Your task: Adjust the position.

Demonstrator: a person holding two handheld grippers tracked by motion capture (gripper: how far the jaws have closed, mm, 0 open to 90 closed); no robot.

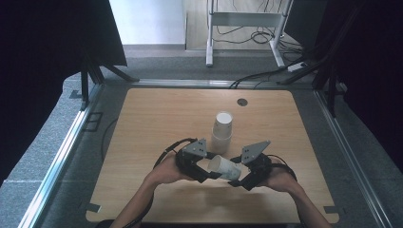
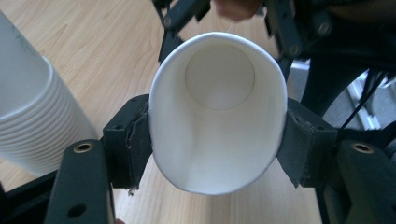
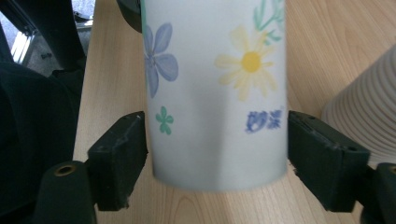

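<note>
high view shows a pale wood-grain tabletop (image 1: 157, 123) with rounded corners, and a white paper cup (image 1: 225, 167) lying on its side just above it, between the two hand-held tools near the front edge. left gripper (image 1: 205, 172) pinches the cup at its open rim; in the left gripper view the matte black jaws with worn, ragged pads press both sides of the rim, squeezing the round mouth into a tall oval, with the smooth white inside and flat round bottom plain to see. right gripper (image 1: 240, 180) sits at the cup's closed end. in the right gripper view its blocky black jaws stand on either side of the cup's wall, the left pad at the wall and the right pad a hair off it, so they are parted and not squeezing. that wall is printed with a blue flower, a yellow daisy, small green blooms and leaves. a ribbed stack of paper cups (image 1: 222, 131) stands upside down on the tabletop just behind the held cup.
</note>
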